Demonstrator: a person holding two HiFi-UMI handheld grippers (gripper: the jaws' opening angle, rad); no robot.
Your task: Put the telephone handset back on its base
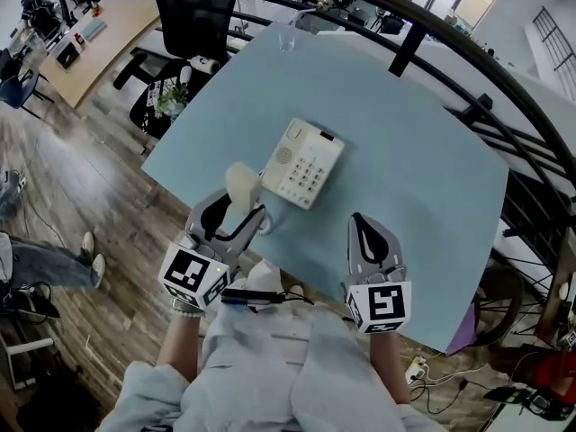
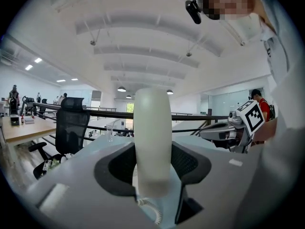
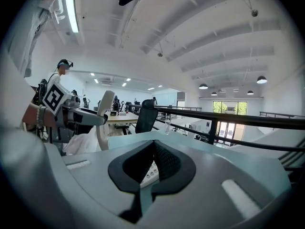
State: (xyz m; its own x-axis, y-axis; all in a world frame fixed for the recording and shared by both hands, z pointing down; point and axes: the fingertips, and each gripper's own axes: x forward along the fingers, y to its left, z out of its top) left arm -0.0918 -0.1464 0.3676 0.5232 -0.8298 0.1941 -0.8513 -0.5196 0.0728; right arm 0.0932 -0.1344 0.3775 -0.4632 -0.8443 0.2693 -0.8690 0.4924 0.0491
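**Cream handset pinched in my left gripper, just off the base**

Cream plastic fills the middle of the left gripper view – the handset [image 2: 152,142] stands roughly on end between the two grey jaws, which are closed onto its sides. Its coiled cord [image 2: 151,209] curls out below the lower end. In the head view the left gripper [image 1: 236,211] holds the handset just beside the near-left edge of the telephone base [image 1: 303,163], off the cradle. Whether the two touch I cannot tell from this angle.

The base lies flat on the pale blue table [image 1: 405,151], turned at a slant to me. Its keypad faces up, a round speaker grille sits on its left part and a small red mark on its far edge.

My right gripper [image 1: 358,220] is to the near right of the base, apart from it. Its jaws are pressed together at the tips with nothing between them. In the right gripper view the black pads meet, and a strip of the base's keys shows through the gap behind them.

Far beyond the base, at the table's far edge, stands a clear glass [image 1: 286,37]. A black office chair [image 1: 193,12] is past that corner, to the far left of the base. A dark railing [image 1: 450,43] curves round the far right side – well apart from the base.
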